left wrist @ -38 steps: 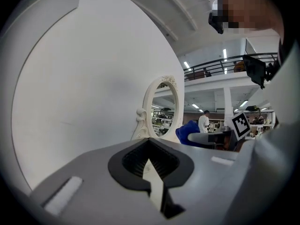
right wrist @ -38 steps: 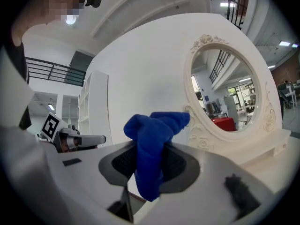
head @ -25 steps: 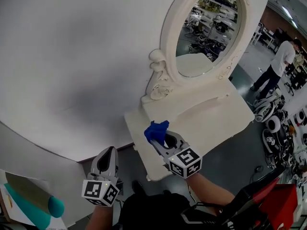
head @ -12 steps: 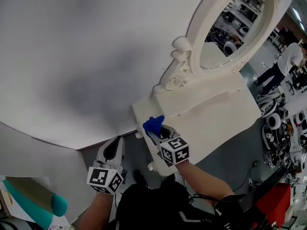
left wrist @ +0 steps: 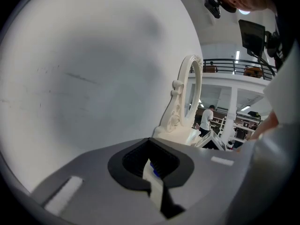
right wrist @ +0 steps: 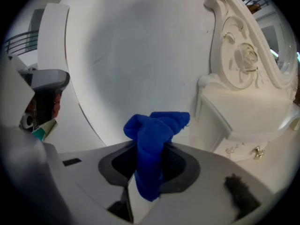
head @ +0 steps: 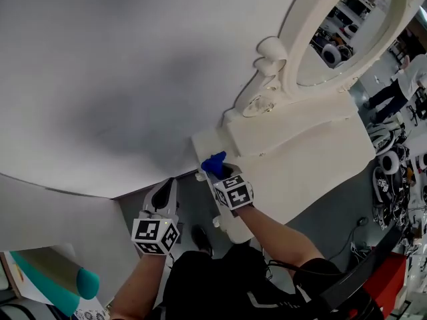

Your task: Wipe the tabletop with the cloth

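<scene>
The right gripper (head: 221, 173), forearm stretched forward, has its fingers (right wrist: 142, 200) clamped on the blue cloth (head: 213, 163). The left gripper (head: 165, 187) hangs lower, fingers (left wrist: 154, 182) together, empty.

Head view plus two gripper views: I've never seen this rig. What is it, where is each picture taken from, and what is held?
No robot: a person carries a hand-held gripper in each hand. The head view looks down from the person's head; each gripper view looks along that tool's jaws. The right hand-held gripper is shut on a blue cloth at the corner of a white dressing table with an oval mirror. The left hand-held gripper hangs beside the table, jaws together, empty.
</scene>
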The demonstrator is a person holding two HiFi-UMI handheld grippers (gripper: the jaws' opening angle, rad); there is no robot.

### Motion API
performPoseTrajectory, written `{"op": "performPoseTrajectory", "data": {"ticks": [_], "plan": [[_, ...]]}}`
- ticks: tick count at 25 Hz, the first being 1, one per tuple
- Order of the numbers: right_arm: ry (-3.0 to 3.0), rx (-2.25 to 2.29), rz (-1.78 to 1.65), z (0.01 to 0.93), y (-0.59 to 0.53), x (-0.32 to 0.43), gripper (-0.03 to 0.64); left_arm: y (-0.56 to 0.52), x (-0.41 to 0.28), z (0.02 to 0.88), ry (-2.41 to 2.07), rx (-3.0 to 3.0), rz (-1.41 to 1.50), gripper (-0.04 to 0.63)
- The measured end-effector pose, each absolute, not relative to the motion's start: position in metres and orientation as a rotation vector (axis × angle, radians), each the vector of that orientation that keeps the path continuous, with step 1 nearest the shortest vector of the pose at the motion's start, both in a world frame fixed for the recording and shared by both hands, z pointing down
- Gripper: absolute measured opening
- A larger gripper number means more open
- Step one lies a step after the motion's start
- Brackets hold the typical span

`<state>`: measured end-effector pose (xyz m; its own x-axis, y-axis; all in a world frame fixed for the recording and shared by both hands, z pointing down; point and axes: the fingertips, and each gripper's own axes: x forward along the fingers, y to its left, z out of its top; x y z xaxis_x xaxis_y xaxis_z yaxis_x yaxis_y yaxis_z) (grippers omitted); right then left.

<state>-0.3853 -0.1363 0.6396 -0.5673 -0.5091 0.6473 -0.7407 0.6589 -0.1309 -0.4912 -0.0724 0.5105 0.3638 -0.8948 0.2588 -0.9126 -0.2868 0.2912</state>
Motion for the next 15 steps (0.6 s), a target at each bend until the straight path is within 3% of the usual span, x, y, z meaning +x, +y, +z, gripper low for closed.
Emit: {"op": "performPoseTrajectory", "data": {"ticks": [15], "plan": [[-2.094, 0.738, 0.547, 0.677, -0.101, -0.367, 0.124, -0.066, -0.494, 0.517, -1.571, 2.209, 0.06, 0.008]]}}
